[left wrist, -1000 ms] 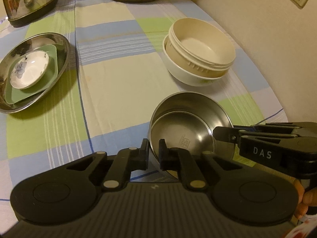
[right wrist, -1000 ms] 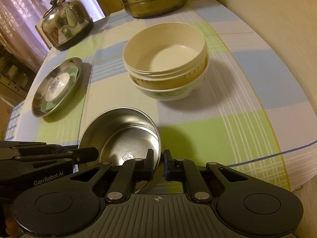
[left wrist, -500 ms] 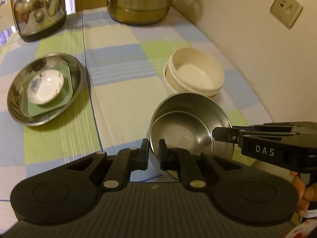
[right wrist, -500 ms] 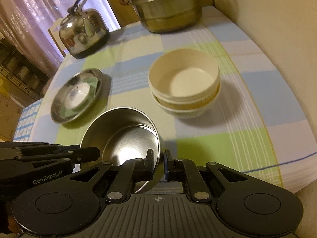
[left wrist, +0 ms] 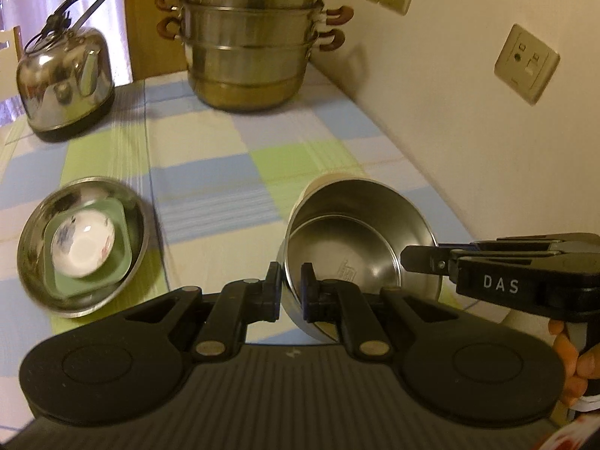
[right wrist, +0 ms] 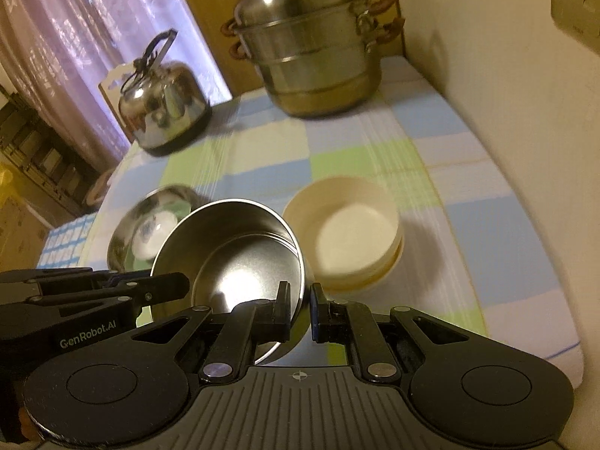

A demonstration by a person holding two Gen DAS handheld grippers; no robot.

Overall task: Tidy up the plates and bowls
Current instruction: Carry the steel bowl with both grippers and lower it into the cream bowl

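Pastel blue-green-cream checked tablecloth (left wrist: 210,172); silvery steel bowl (left wrist: 348,247); cream bowls (right wrist: 356,240).

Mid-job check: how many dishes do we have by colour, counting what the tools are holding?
Steel: 3, the nested steel bowls (2), pinched by the left tool and right tool, plus the steel basin
Cream: at least 2, the cream bowls, stacked and blurred
Green: 1, the green plate
White floral: 1, the small dish
Total: at least 7

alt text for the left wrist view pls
The left gripper and right gripper pinch opposite rims of a steel bowl lifted over a checked tablecloth. Beyond sit a steel dish of small plates, a kettle and steamer pot.
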